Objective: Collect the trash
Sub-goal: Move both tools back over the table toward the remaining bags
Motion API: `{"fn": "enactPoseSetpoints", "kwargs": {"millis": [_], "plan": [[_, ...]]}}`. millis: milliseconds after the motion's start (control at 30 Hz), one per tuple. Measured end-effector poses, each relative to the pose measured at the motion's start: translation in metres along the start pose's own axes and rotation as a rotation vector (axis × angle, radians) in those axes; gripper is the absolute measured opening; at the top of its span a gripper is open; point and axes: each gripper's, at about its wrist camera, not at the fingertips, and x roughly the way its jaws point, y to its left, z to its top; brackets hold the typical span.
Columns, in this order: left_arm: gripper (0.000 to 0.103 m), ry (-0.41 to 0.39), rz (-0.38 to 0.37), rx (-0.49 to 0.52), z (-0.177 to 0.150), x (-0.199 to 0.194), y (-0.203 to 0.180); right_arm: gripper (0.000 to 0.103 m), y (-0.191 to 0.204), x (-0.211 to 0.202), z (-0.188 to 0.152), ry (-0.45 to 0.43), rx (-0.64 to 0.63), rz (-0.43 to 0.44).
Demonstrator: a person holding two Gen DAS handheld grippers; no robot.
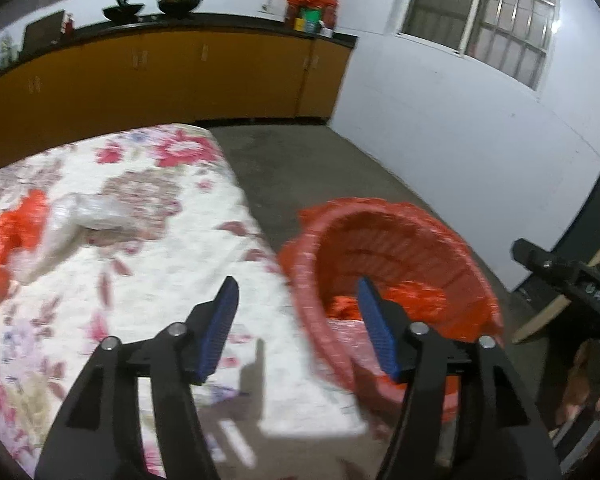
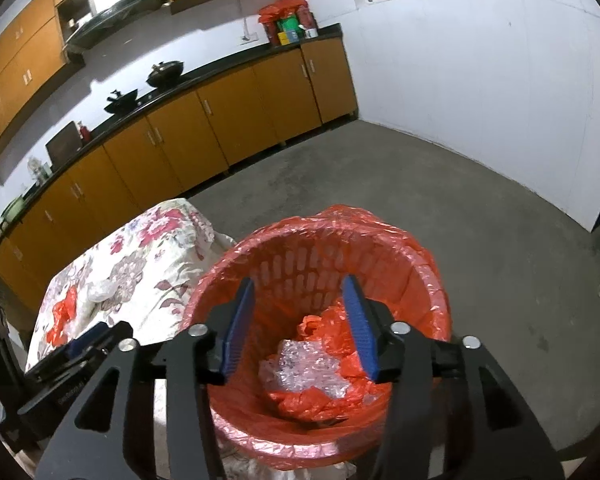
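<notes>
Right gripper (image 2: pixel 298 324): jaws apart, empty, directly above red-lined trash basket (image 2: pixel 428 276).
Left gripper (image 1: pixel 296 328): jaws apart, empty, over basket's near-left rim.
Done: clear bubble wrap (image 2: pixel 300 368) and red bag scraps inside basket.
Left: red plastic bag (image 1: pixel 16 232) and clear plastic wrapper (image 1: pixel 88 212) on floral tablecloth (image 1: pixel 148 280), left of basket.

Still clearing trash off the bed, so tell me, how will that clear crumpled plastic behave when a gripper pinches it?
The clear crumpled plastic looks thin and wrinkled, so it is probably floppy and very light. Its glossy film may slip between pads, and it will likely squash rather than roll.
</notes>
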Motion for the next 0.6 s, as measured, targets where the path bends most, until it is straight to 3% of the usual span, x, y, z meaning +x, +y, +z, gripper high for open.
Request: {"fn": "enactPoseSetpoints", "kwargs": {"millis": [400, 600], "plan": [[0.073, -0.056, 0.260, -0.026, -0.006, -0.036, 0.090, 0.074, 0.058, 0.003, -0.008, -0.004, -0.151, 0.056], [0.073, -0.085, 0.426, -0.095, 0.005, -0.048, 0.158, 0.077, 0.086, 0.007, -0.008, -0.022, -0.193, 0.076]]}}
